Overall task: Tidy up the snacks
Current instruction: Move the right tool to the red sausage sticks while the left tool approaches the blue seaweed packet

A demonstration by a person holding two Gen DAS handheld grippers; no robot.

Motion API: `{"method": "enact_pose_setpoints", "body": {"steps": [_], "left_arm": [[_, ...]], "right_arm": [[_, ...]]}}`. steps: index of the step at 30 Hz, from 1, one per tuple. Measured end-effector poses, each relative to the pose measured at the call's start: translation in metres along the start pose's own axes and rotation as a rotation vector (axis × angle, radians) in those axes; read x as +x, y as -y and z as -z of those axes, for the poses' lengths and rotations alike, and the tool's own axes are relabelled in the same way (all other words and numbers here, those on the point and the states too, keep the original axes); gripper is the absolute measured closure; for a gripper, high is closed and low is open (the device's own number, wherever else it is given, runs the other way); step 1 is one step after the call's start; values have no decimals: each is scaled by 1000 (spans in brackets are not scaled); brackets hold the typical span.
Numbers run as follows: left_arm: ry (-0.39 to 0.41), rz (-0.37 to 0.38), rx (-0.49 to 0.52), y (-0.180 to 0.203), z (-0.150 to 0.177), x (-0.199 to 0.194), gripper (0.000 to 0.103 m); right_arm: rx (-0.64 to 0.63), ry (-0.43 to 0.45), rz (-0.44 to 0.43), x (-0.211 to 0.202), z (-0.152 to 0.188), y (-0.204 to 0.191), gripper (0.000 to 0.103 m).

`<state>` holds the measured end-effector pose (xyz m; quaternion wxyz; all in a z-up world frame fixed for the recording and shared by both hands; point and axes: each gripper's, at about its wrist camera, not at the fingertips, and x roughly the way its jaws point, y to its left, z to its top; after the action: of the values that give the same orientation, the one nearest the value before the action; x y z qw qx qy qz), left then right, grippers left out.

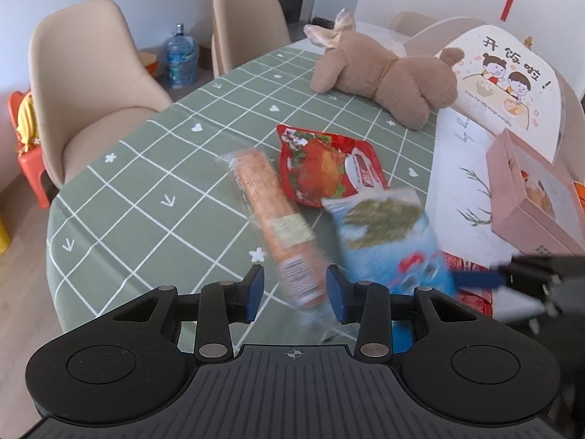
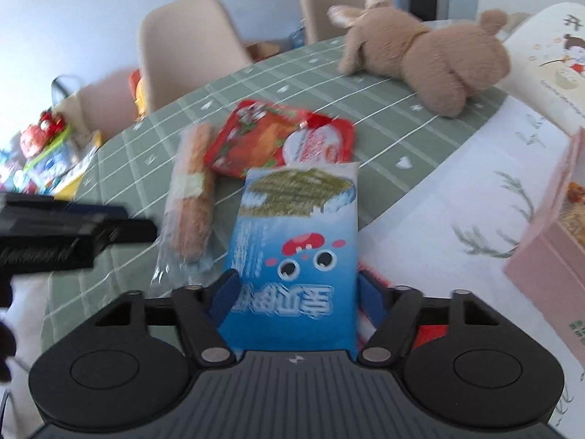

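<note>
On the green checked tablecloth (image 1: 146, 183) a long orange snack roll (image 1: 270, 205) in clear wrap lies beside a red snack packet (image 1: 321, 168). The roll's near end sits between the fingers of my left gripper (image 1: 295, 291). A strip of cloth shows between the roll and the left pad, so the gripper is open. My right gripper (image 2: 297, 292) is shut on the lower sides of a blue seaweed snack bag (image 2: 296, 226), held tilted over the table edge. In the left wrist view that bag (image 1: 387, 234) is blurred, with the right gripper (image 1: 457, 281) reaching in from the right.
A brown plush toy (image 1: 387, 73) lies at the far side. A pink windowed box (image 1: 530, 197) and a cartoon card (image 1: 512, 80) stand on a white mat (image 1: 460, 183) to the right. Another red packet (image 1: 468, 285) lies under the blue bag. Beige chairs (image 1: 91, 84) line the left edge.
</note>
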<state>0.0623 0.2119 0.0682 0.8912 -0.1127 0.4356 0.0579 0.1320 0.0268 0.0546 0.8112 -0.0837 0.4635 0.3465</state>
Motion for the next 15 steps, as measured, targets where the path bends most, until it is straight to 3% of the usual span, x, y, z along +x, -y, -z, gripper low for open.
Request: {"method": "enact_pose_setpoints", "body": {"steps": [2,3,6,9,15], "left_arm": [[-3,7,-1,1,-1,2,61],[-3,11,-3,2,-1,2,61],[3,26,-7,2,0,-1,61],[-3,60,4,5,5,-4,61],[-23,122,55,24,2,0,61]], "right_arm": [[-32,0,-93,-13,7,-3,38],[-52,16,-96,-21,10,-4,37],[-105,63,14,-29,18,4,31],[-91,45,118,-21,23,27,31],[-133,39,134,0,20,35,24]]}}
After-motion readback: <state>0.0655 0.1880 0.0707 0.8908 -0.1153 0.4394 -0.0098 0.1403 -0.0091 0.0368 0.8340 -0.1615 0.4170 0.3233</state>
